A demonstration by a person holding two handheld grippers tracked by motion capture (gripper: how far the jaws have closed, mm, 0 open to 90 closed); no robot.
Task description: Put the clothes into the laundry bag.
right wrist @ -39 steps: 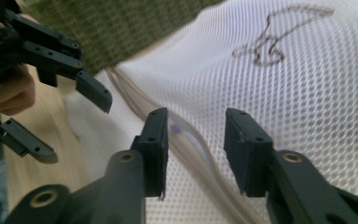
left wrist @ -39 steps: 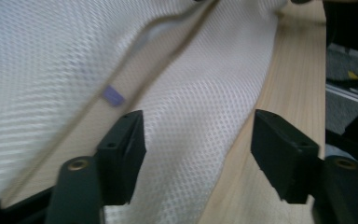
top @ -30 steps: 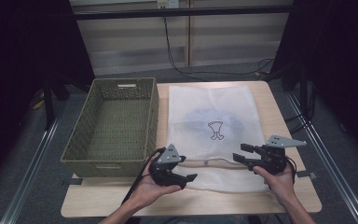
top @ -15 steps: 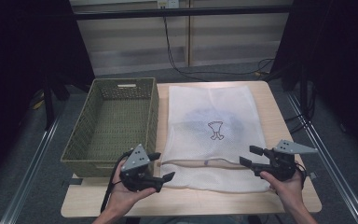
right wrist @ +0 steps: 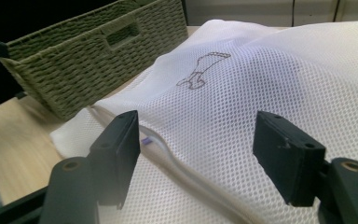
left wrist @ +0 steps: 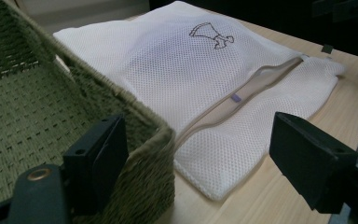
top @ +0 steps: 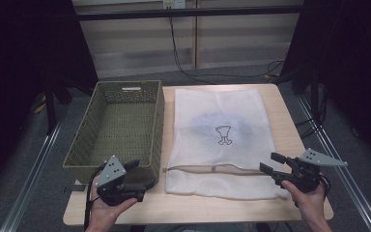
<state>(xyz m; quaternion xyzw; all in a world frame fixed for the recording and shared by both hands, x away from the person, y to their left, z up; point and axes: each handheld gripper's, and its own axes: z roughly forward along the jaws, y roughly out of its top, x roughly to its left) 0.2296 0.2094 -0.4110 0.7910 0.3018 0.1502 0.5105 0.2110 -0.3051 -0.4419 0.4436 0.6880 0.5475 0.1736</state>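
One basket point(top: 121, 128), bare; mesh bag point(top: 220, 140) alongside.

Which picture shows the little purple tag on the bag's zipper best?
The left gripper view: the purple tag sits clear on the zipper, unblocked. In the right gripper view it peeks out beside a claw. In the high view it is a tiny speck.

On the table point(top: 290, 121), the basket point(top: 118, 128) lies just left of the mesh bag point(top: 217, 140).
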